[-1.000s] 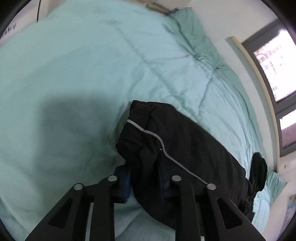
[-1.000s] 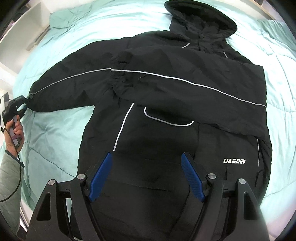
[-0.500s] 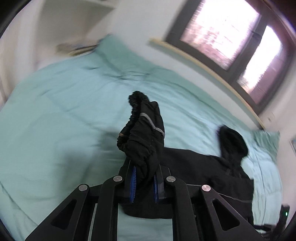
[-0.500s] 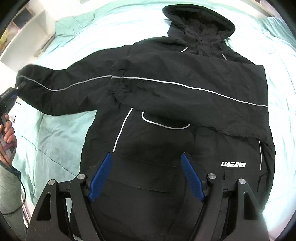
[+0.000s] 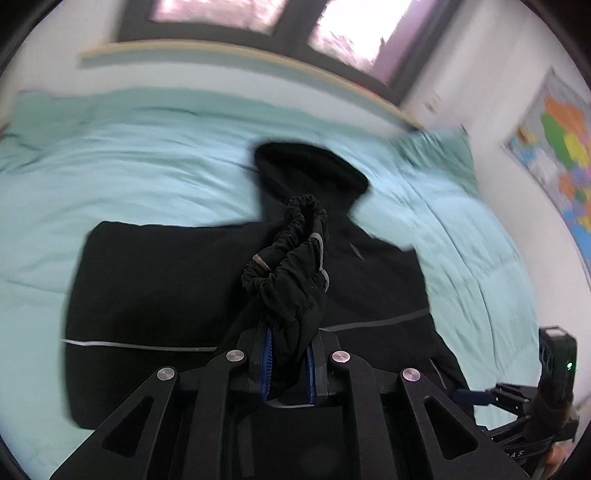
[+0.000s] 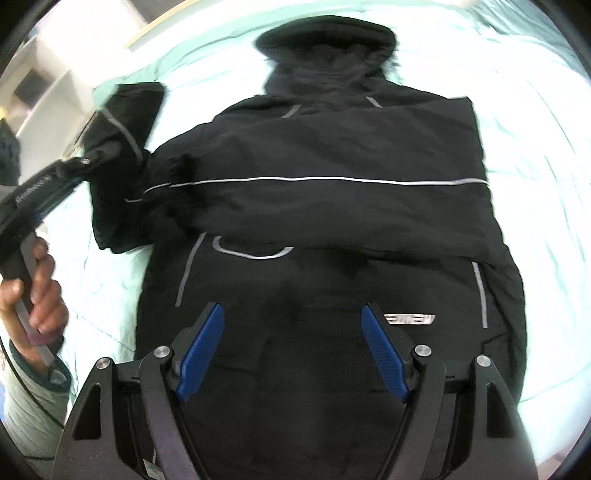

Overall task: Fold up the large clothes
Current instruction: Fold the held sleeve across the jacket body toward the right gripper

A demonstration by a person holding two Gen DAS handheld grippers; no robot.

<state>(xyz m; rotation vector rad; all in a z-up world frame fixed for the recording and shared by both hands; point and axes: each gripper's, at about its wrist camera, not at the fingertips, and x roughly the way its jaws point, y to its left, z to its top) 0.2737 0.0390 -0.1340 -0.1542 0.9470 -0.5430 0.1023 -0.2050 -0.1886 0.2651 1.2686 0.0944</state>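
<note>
Behind jacket (image 5: 155, 280), window (image 5: 347, 26), map (image 5: 557, 147)

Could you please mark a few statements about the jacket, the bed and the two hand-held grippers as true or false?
1. The left hand-held gripper grips the jacket's sleeve cuff. True.
2. The right hand-held gripper is clamped on the jacket's hem. False: its jaws stand wide apart with nothing between them.
3. One sleeve already lies folded across the jacket's chest. True.
4. The jacket lies on a bare wooden floor. False: it lies on a pale green bed cover.
5. The hood is tucked under the body. False: it lies flat, extended beyond the shoulders.
</note>
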